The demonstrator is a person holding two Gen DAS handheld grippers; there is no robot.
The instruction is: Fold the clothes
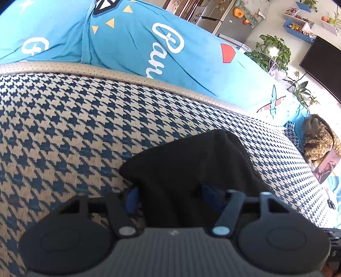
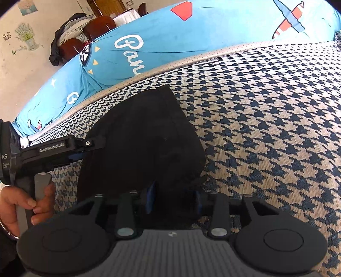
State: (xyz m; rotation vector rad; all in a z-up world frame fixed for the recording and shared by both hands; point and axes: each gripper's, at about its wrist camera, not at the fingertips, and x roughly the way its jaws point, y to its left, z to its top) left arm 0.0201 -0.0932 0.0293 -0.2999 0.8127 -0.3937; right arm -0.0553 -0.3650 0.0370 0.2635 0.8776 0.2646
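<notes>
I work over a cushion (image 1: 64, 119) covered in blue-and-cream houndstooth cloth, with a tan piped edge along its far side. Behind that edge lies a bright blue cover (image 1: 132, 49) printed with white script and small shapes. In my left view, the room beyond holds a fridge (image 1: 223, 19), leafy plants (image 1: 272, 53) and a dark screen (image 1: 321, 61) at the far right. In my right view, a jacket hangs over a chair (image 2: 70, 38) at the far left against a cream wall.

The black garment (image 2: 145, 136) lies folded on the cushion, near its front edge. Its long axis runs from my grippers away toward the piped edge, ending there in a corner.

My left gripper (image 1: 168, 196) stands part-way open, its blue pads to either side of the garment's near end; I cannot tell whether they press on it. In the right view my left hand (image 2: 32, 200) grips its handle at the garment's left side. My right gripper (image 2: 173, 199) is likewise narrowly open, with the garment's near right corner between the pads; whether they pinch it I cannot tell.
</notes>
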